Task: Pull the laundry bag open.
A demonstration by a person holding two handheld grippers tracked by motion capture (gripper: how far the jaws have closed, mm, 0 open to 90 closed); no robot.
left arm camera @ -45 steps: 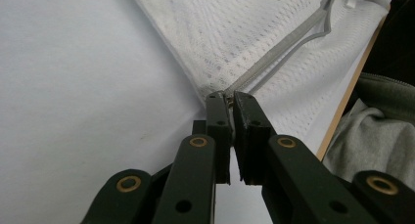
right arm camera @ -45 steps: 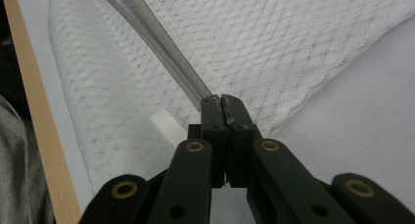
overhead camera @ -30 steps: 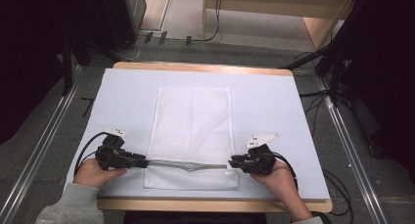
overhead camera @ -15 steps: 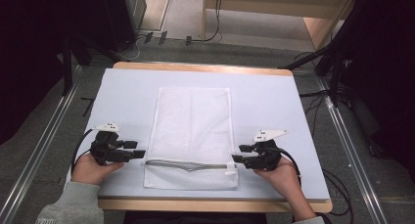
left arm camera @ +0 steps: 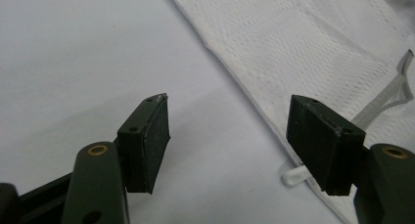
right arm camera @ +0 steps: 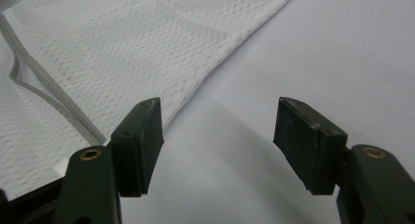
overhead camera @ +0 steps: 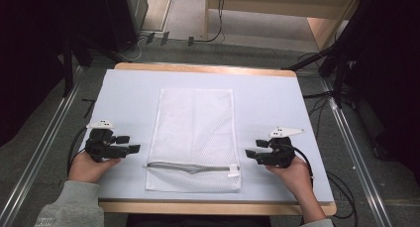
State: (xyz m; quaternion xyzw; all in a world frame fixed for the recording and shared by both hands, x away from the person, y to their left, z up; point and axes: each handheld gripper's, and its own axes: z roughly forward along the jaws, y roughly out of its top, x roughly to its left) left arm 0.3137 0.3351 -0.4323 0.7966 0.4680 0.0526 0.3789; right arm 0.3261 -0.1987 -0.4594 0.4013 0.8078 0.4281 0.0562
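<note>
A white mesh laundry bag [overhead camera: 194,138] lies flat in the middle of the pale blue table cover [overhead camera: 129,93], its grey zipper [overhead camera: 190,166] near the front edge and partly open. My left gripper [overhead camera: 132,143] rests left of the bag, apart from it; its jaws have just been opening and hold nothing. My right gripper [overhead camera: 250,154] sits right of the bag, jaws also just opened and empty. The bag's edge [left arm camera: 254,87] runs past the left gripper [left arm camera: 227,136]; in the right gripper view the bag [right arm camera: 122,53] lies up and left of the right gripper [right arm camera: 218,141].
The wooden table edge [overhead camera: 213,207] runs along the front. Metal rails [overhead camera: 44,147] flank the table on the floor, and cables [overhead camera: 341,187] trail at the right. A white zipper pull [overhead camera: 234,173] lies at the bag's front right corner.
Both grippers have let go of the bag's zipper ends and drawn outward, left one leftward, right one rightward, with their jaws spread apart. The bag has settled flat.
</note>
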